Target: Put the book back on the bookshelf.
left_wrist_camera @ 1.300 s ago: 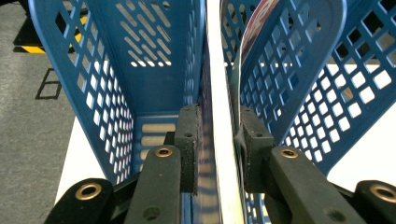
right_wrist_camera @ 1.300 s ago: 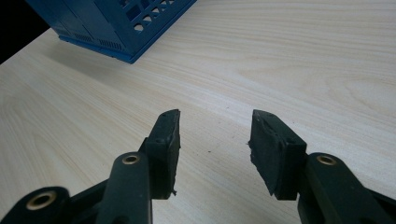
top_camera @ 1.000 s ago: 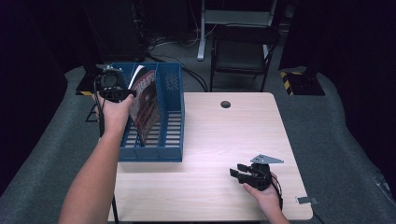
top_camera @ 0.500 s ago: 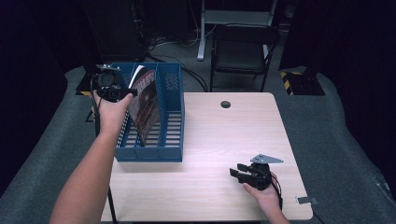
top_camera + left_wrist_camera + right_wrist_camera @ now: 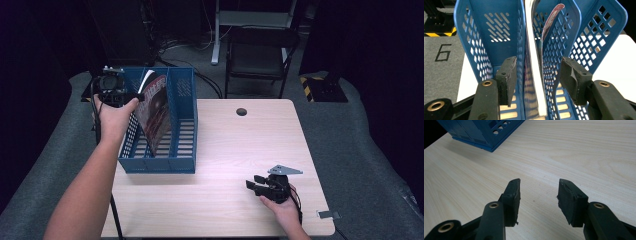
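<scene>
At the upper left of the high view the left gripper [image 5: 134, 96] sits at the top edge of a magazine [image 5: 155, 112] that stands tilted in the middle slot of the blue rack [image 5: 159, 164] on the counter [image 5: 225, 150]. In the left gripper view its jaws have just been opening: the magazine's white page edge [image 5: 534, 75] runs up between the pads [image 5: 507, 78], but both pads stand off it, with blue mesh showing in the gaps. So the step in hand looks like the release, with the magazine already filed and leaning on the divider. The next move likely calls for drawing this gripper straight back and up off the top edge, without snagging the curled cover or the rack wall. Toward the lower right of the high view the right gripper [image 5: 257, 186] rests low over bare counter, well apart from the rack; its jaws [image 5: 537, 195] stand apart and hold nothing.
</scene>
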